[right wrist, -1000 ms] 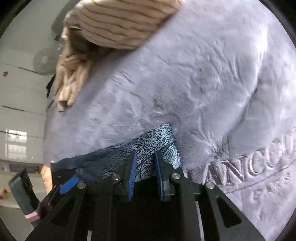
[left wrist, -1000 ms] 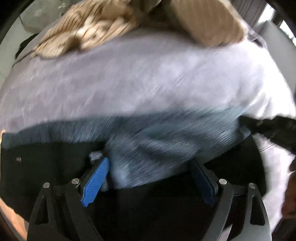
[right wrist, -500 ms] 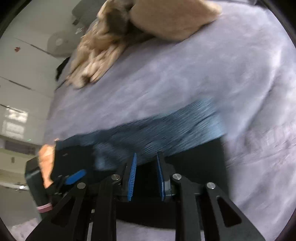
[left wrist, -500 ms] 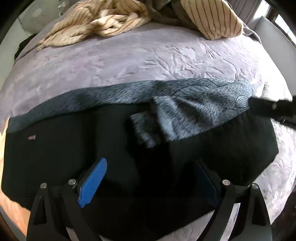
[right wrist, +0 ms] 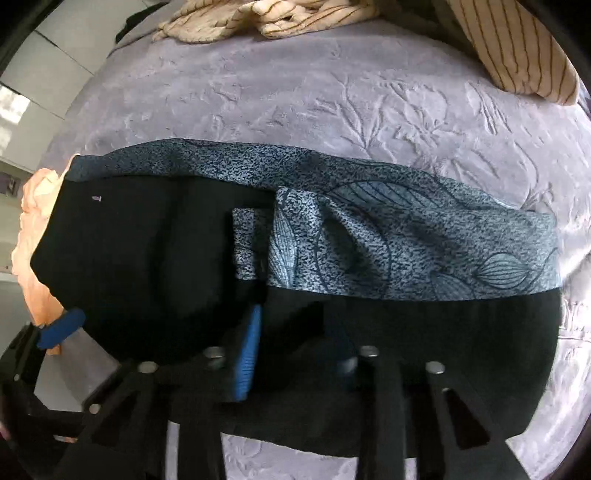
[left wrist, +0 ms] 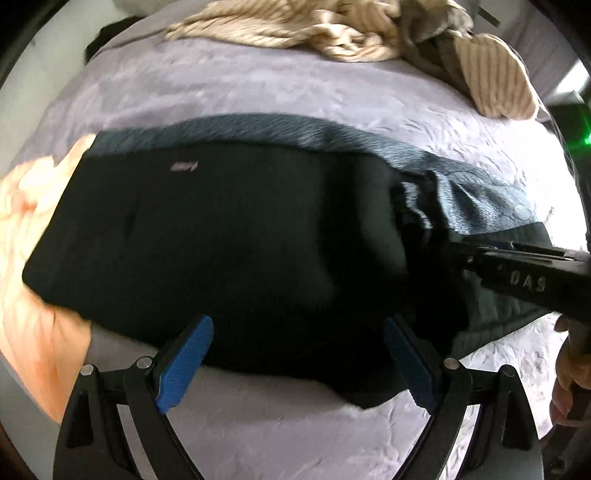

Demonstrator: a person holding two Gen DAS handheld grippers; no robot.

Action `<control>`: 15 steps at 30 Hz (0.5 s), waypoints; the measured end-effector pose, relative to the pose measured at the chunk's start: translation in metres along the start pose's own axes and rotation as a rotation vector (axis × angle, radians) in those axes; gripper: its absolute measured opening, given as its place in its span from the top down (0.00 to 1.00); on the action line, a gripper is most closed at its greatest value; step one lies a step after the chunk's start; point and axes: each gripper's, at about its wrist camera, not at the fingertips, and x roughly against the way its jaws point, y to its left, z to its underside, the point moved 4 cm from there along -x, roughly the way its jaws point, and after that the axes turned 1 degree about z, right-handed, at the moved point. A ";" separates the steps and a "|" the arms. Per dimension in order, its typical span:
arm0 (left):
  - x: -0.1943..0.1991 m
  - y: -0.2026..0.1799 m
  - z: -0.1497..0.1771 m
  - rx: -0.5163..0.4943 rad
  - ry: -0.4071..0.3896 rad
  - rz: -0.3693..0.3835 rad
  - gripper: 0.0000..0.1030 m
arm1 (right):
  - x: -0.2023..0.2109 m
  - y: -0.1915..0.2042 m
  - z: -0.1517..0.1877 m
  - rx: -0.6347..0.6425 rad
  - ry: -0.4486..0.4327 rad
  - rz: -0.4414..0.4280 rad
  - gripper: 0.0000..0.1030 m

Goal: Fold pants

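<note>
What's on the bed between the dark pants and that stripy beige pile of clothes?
Only bare purple bedspread separates the pants from the stripy clothes. The right wrist view shows it most clearly.

We see the pants (right wrist: 155, 258) lying across the bedspread (right wrist: 295, 96), the patterned fabric (right wrist: 424, 243) along their far edge. A crumpled sheet (right wrist: 266, 14) lies far behind, a pillow (right wrist: 517, 48) far right.

Pants (right wrist: 480, 339): matt black cloth, speckled blue print panel. Bedspread (right wrist: 332, 92): embossed plush lilac.
</note>
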 end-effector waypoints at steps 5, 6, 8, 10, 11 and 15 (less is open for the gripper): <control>0.004 0.012 0.009 0.019 -0.012 0.022 0.09 | 0.006 -0.014 0.007 -0.168 0.048 -0.278 0.94; 0.003 0.013 0.011 0.022 -0.008 0.026 0.09 | 0.002 -0.012 0.012 -0.172 0.071 -0.306 0.94; 0.002 0.013 0.011 0.027 0.001 0.027 0.09 | -0.008 0.000 0.022 -0.150 0.101 -0.314 0.94; 0.005 0.016 0.013 0.028 0.010 0.028 0.09 | -0.007 0.009 0.027 -0.182 0.086 -0.355 0.94; 0.007 0.017 0.013 0.025 0.008 0.032 0.09 | -0.003 0.010 0.027 -0.208 0.077 -0.398 0.93; 0.009 0.016 0.016 0.000 0.013 0.026 0.09 | 0.014 0.000 0.036 -0.290 0.067 -0.503 0.75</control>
